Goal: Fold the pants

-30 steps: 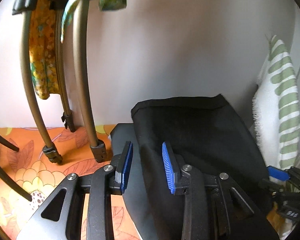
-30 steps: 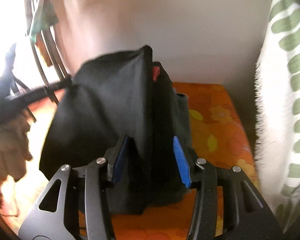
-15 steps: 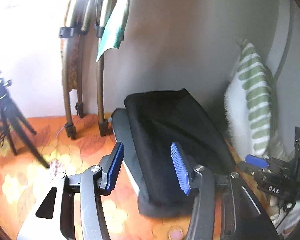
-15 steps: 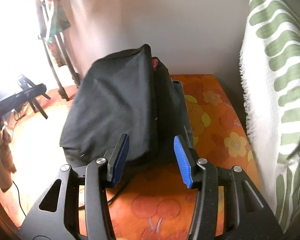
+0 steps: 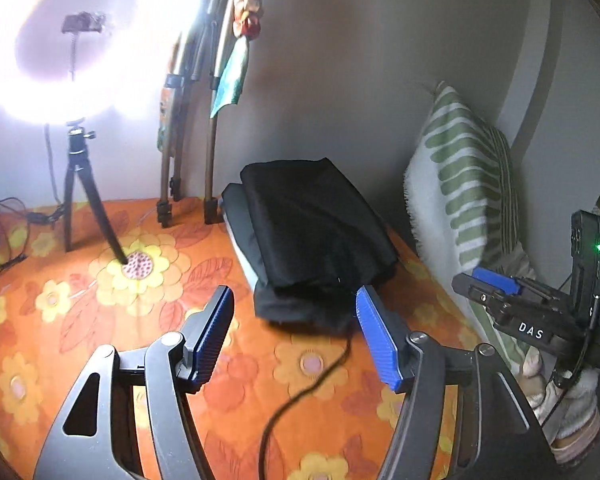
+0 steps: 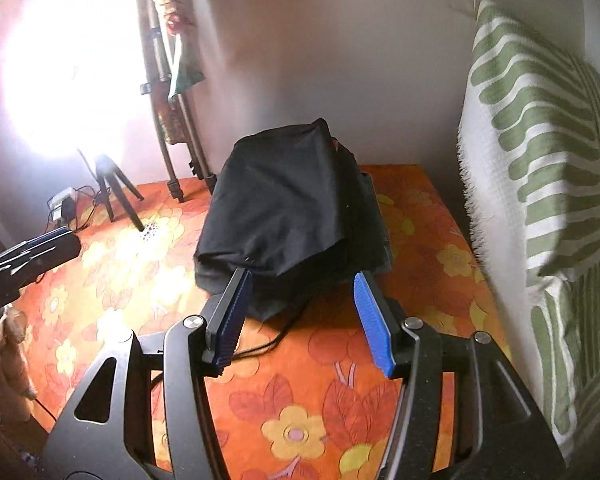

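The black pants (image 5: 312, 232) lie folded on a pile of dark clothes on the orange flowered bedsheet (image 5: 100, 312), close to the wall. My left gripper (image 5: 294, 308) hovers in front of the pile's near edge, its jaws opening with nothing between the blue pads. In the right wrist view the same pants (image 6: 284, 200) lie just beyond my right gripper (image 6: 302, 284), whose jaws are also opening and hold nothing. The right gripper (image 5: 496, 284) shows at the right edge of the left view. The left gripper (image 6: 40, 248) shows at the left edge of the right view.
A green-striped pillow (image 6: 540, 160) leans upright at the right. A bright ring light on a small tripod (image 5: 76, 184) and bronze stand legs (image 5: 210, 184) stand at the back left. A black cord (image 5: 312, 380) runs from under the pile toward me.
Both grippers have backed away from the pants and risen, and their jaws have widened. The fabric that lay between the pads is let go and rests on the pile.
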{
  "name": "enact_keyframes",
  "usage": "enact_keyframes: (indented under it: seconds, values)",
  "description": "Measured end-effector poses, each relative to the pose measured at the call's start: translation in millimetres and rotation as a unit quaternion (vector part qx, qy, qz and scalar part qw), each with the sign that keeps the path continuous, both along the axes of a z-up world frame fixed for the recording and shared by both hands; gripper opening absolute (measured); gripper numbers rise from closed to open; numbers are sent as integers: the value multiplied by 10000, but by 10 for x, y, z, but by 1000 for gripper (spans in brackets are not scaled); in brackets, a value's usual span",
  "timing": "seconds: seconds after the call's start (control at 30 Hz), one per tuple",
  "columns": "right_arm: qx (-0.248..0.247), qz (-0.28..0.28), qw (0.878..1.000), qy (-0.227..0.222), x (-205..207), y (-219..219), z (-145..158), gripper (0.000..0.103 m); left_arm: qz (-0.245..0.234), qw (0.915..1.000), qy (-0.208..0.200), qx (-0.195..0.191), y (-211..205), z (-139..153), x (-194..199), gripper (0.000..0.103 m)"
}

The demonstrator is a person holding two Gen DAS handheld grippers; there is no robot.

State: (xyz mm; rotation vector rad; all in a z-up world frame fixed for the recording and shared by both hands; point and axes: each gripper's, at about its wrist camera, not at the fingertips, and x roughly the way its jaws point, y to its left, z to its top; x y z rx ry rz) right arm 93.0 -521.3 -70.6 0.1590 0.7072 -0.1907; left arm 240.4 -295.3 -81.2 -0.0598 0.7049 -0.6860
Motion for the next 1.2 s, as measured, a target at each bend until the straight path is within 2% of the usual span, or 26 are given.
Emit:
enact_keyframes:
  seconds: [0.13,0.23,0.37,0.47,0.6,0.67,0.77,0.97,1.1,1.2]
  values:
    - [-165,-24,9998,-113,-234,223,121,57,-15,10000,-30,53,106,45,-256,63]
    - [-328,-101,9992,-221,-407,377,204,64,-15,10000,-75,64,190,70,-466,64]
    - [-487,-131,9981,-365,-625,603,285,67,4,9997,-184,130,274,118,-686,64]
    - [-666,-162,9964,-500,-789,777,316,78,66,9994,-310,130,363,152,-874,74]
    - [-749,-207,9946,-692,-1018,954,337,81,186,9988,-434,141,463,156,-1051,75]
    - [-753,-260,9936,-806,-1116,1005,336,91,234,9984,-473,182,499,132,-1134,76]
    - [-898,-343,9906,-973,-1236,1089,325,98,262,9986,-411,193,556,47,-1218,80]
    - [-928,-321,9897,-1039,-1328,1205,237,102,498,9968,-450,443,634,-93,-1317,80]
    - [-881,-312,9901,-1045,-1378,1246,142,103,661,9946,-661,460,717,-187,-1396,80]
    - [-882,-355,9904,-1003,-1385,1252,5,103,637,9957,-498,456,746,-278,-1375,80]
